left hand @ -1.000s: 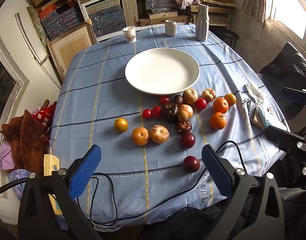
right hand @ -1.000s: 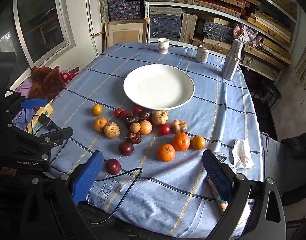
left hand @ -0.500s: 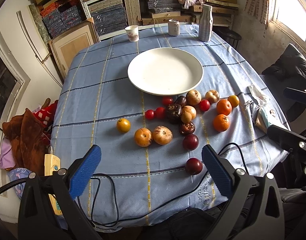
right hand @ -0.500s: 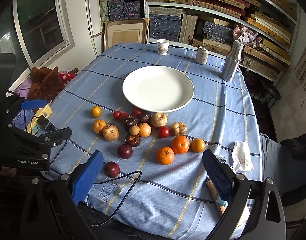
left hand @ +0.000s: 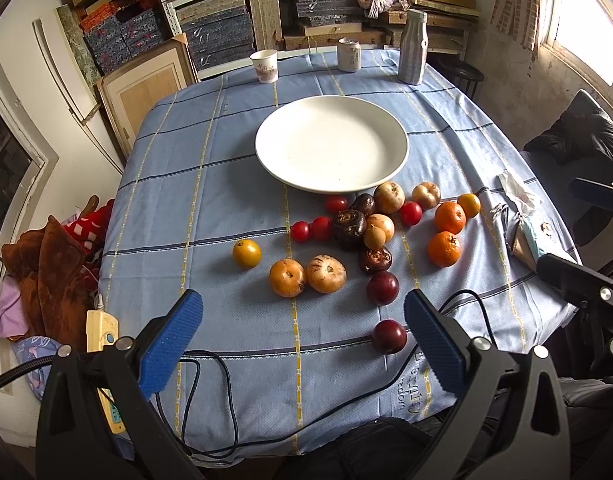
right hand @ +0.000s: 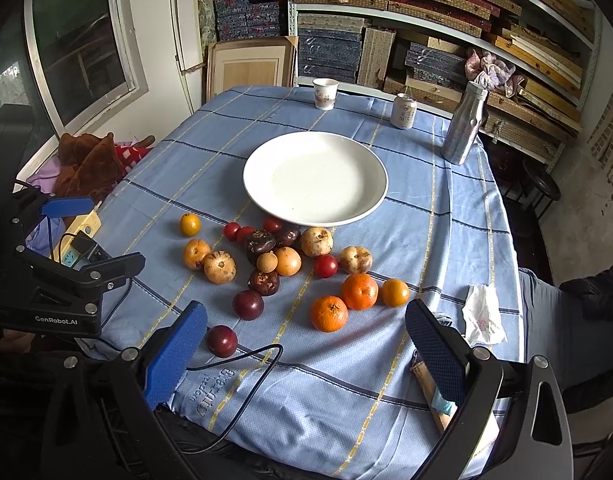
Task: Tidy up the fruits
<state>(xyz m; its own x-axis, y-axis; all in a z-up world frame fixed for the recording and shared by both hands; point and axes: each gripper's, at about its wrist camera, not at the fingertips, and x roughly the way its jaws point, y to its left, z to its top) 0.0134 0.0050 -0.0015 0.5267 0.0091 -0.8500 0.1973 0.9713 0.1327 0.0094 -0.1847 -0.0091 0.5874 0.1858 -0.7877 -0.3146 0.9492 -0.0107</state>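
On the blue checked tablecloth [left hand: 210,184] we find the white plate [left hand: 332,144] bare, with the fruits loose just in front of it: two oranges [left hand: 444,248], then dark plums [left hand: 382,288], then small red tomatoes [left hand: 321,227]. We judge them light, round and likely to roll (the tomatoes soft), best gripped across the middle. Our left gripper [left hand: 302,338] and right gripper [right hand: 306,344] hover at the near edge, jaws wide apart, holding nothing.
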